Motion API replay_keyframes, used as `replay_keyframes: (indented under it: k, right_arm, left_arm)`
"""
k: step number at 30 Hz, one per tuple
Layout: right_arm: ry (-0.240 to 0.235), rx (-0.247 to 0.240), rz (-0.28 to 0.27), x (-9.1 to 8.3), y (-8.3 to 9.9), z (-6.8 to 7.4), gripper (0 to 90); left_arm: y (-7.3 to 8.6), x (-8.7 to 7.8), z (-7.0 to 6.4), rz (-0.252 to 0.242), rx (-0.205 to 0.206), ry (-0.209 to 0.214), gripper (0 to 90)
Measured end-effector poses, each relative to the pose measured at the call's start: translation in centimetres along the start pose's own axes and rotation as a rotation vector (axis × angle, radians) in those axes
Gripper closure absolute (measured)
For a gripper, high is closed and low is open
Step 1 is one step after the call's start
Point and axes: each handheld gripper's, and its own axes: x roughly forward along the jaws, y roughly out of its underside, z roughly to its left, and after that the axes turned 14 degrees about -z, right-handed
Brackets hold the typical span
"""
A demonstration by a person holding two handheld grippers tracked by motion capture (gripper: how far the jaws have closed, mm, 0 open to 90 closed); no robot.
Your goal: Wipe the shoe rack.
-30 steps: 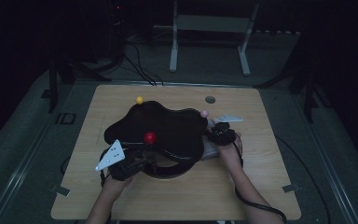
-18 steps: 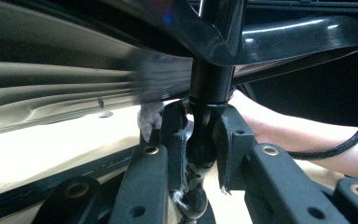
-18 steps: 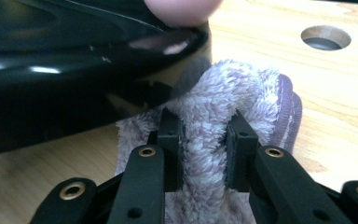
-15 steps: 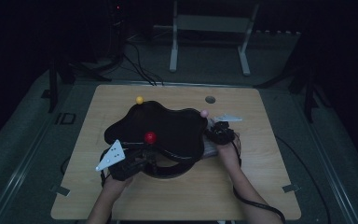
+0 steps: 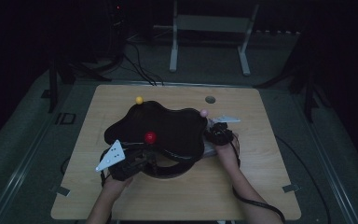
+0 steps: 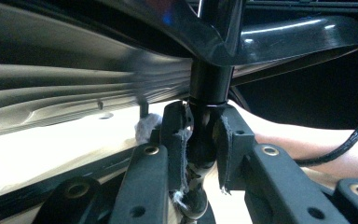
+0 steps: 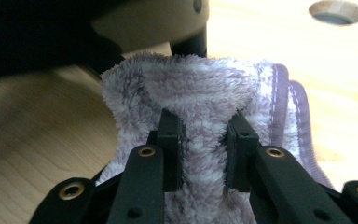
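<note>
A black, wavy-edged tray [image 5: 168, 128] with coloured ball feet stands propped over the middle of the wooden counter [image 5: 261, 186], its near side raised by the left claw [image 6: 200, 154], which is clamped on one of the tray's black legs [image 6: 209, 84]. Compared with a second ago, the tray sits almost where it did; the right hand [image 5: 226, 149] has drawn slightly toward the person along the tray's right edge, which suggests a slow wiping pass under or along the rim rather than a lift or a move. The right claw [image 7: 200, 154] is closed on a fold of fluffy lilac cloth [image 7: 200, 88], pressed to the counter just beside another black leg at the tray's right side. A red ball [image 5: 150, 137] shows against the tray's dark middle, a yellow ball [image 5: 139, 100] at its far left edge and a pink ball [image 5: 203, 112] at its far right. A round hole [image 5: 210, 99] in the counter lies beyond. No brand, label or writing can be read on anything.
</note>
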Motion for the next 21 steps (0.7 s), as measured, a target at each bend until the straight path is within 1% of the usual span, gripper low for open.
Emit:
replay_keyframes:
  k: [2, 4, 6, 7, 9, 13, 14, 15, 18, 20, 21]
  right_arm:
    - [0.005, 0.010, -0.001, -0.3, -0.2, 0.1, 72.5]
    - [-0.001, 0.014, -0.032, -0.8, -0.7, 0.4, 72.5]
    - [-0.008, 0.014, -0.080, -1.6, -1.4, 0.4, 72.4]
    - [-0.003, 0.006, -0.077, -1.6, -1.6, 0.4, 72.4]
    - [0.001, -0.004, -0.078, -1.4, -1.5, 0.3, 72.3]
    - [0.001, 0.001, -0.066, -1.0, -0.9, 0.1, 72.2]
    - [-0.009, 0.003, -0.055, -0.7, -0.5, 0.0, 72.1]
    - [-0.009, 0.003, -0.055, -0.7, -0.5, 0.0, 72.1]
    - [-0.030, -0.010, -0.011, 0.0, 0.3, -0.5, 71.8]
    - [-0.038, -0.003, 0.007, 0.0, 0.8, -0.6, 72.0]
    - [-0.038, -0.003, 0.007, 0.0, 0.8, -0.6, 72.0]
  left_arm:
    - [0.0, 0.0, 0.0, 0.002, -0.001, 0.000, 75.6]
    - [0.0, 0.0, 0.0, 0.003, -0.002, -0.002, 75.7]
    - [0.0, 0.0, 0.0, 0.003, -0.001, 0.000, 75.7]
    - [0.0, 0.0, 0.0, 0.003, -0.001, 0.001, 75.7]
    - [0.0, 0.0, 0.0, 0.004, 0.000, 0.002, 75.7]
    - [0.0, 0.0, 0.0, 0.004, 0.000, 0.003, 75.7]
    - [0.0, 0.0, 0.0, 0.004, 0.000, 0.003, 75.7]
    - [0.0, 0.0, 0.0, 0.003, 0.000, 0.003, 75.7]
    - [0.0, 0.0, 0.0, 0.003, 0.000, 0.002, 75.6]
    - [0.0, 0.0, 0.0, 0.006, 0.000, -0.003, 75.6]
    - [0.0, 0.0, -0.1, 0.007, -0.001, -0.006, 75.6]
